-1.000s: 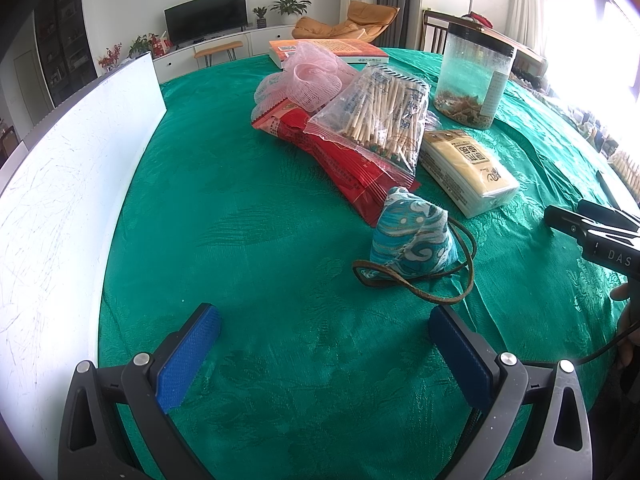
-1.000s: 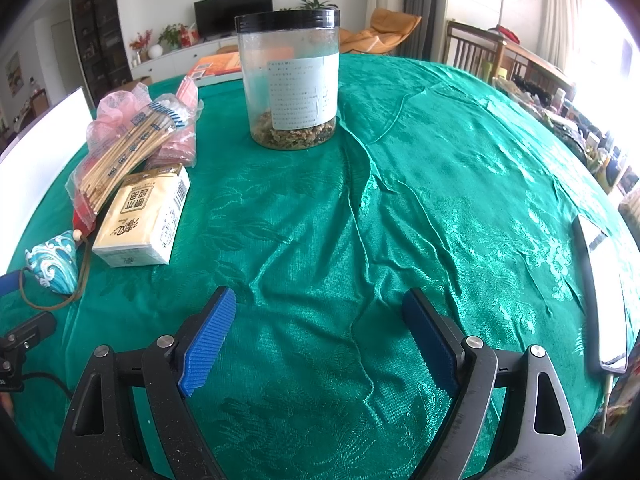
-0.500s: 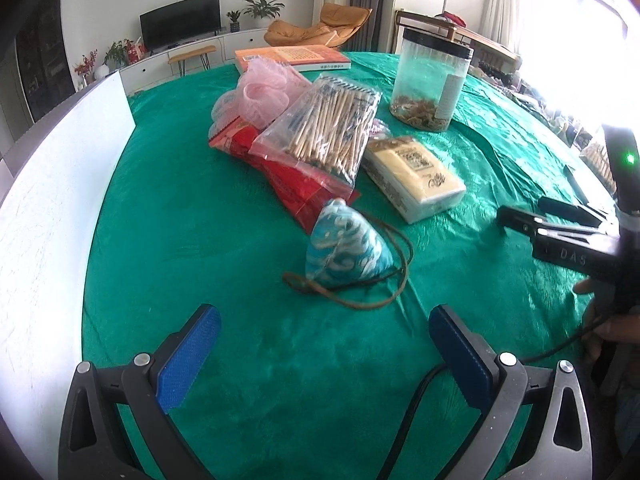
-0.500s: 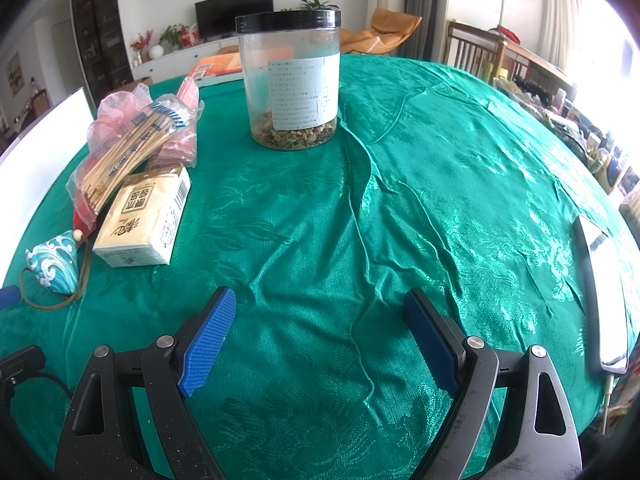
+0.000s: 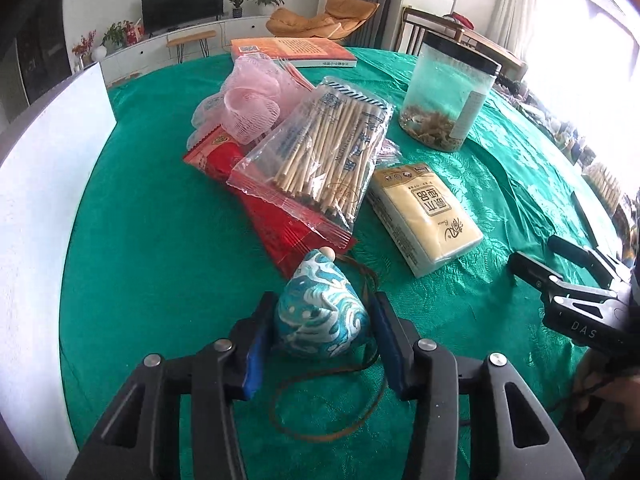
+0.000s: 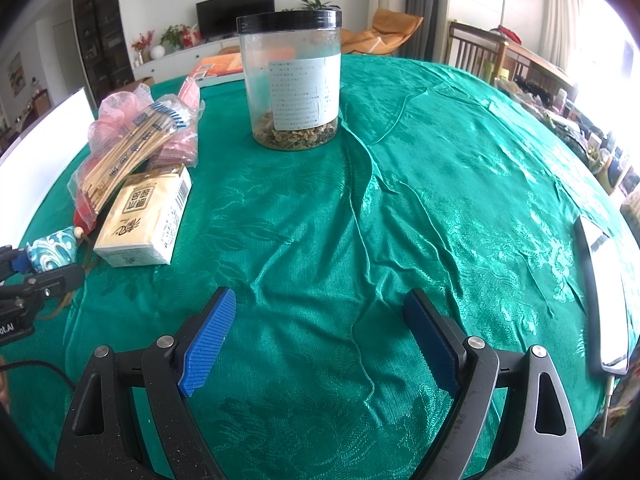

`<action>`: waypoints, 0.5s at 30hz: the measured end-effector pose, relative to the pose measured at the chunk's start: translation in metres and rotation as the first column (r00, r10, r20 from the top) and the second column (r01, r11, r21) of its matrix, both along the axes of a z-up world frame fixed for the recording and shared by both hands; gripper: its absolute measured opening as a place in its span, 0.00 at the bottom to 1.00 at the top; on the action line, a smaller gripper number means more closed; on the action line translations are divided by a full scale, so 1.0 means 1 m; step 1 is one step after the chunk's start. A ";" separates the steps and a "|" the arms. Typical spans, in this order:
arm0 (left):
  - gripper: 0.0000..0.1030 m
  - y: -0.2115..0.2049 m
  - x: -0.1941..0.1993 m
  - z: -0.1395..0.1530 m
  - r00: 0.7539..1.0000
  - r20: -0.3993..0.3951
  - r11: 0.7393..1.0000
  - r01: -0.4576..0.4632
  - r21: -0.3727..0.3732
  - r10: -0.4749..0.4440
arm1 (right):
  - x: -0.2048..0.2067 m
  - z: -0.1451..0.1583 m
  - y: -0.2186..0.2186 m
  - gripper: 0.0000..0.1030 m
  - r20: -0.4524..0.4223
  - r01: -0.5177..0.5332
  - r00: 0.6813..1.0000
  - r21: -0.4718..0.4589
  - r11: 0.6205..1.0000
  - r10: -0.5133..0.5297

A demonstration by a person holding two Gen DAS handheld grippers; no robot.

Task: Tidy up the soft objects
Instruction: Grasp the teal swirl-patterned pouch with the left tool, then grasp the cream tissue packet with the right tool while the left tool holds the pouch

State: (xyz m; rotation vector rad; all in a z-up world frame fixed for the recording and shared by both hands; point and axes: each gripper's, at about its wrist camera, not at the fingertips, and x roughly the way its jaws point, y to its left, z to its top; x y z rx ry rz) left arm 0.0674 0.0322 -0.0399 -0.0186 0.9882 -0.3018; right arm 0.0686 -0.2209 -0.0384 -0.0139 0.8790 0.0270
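Your left tongs pinch the blue wave-patterned pouch on the green surface at its plump middle, right tongs spread idle; it looks light, squashy, so mind its trailing cord.

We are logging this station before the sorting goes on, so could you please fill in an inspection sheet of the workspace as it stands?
Surface: wrinkled green tablecloth.
Job's things: blue patterned pouch with brown cord; tissue pack; pink mesh.
Clutter: chopstick bag on red packet; lidded jar; orange book; white board.
Grippers: left gripper closed around the pouch; right gripper open, empty.
Cables: black cable at left edge.
Surroundings: television, orange chair.
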 end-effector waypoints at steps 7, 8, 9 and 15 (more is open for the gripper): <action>0.45 0.029 -0.033 0.015 0.999 -0.001 0.998 -0.054 -0.030 0.054 | 0.007 0.018 -0.001 0.85 -0.078 -0.036 0.996 0.126 0.991 0.046; 0.45 0.032 -0.039 0.017 0.998 0.000 0.998 -0.056 -0.026 0.056 | 0.009 0.025 0.001 0.85 -0.065 -0.054 0.996 0.200 0.978 0.068; 0.45 0.034 -0.044 0.019 0.998 0.000 0.998 -0.060 -0.025 0.060 | 0.013 0.030 0.007 0.84 -0.061 -0.079 0.993 0.251 0.965 0.097; 0.45 0.051 -0.055 0.041 0.993 0.039 0.993 -0.106 -0.058 0.108 | 0.065 0.019 0.070 0.81 -0.161 -0.174 0.960 0.300 0.938 0.230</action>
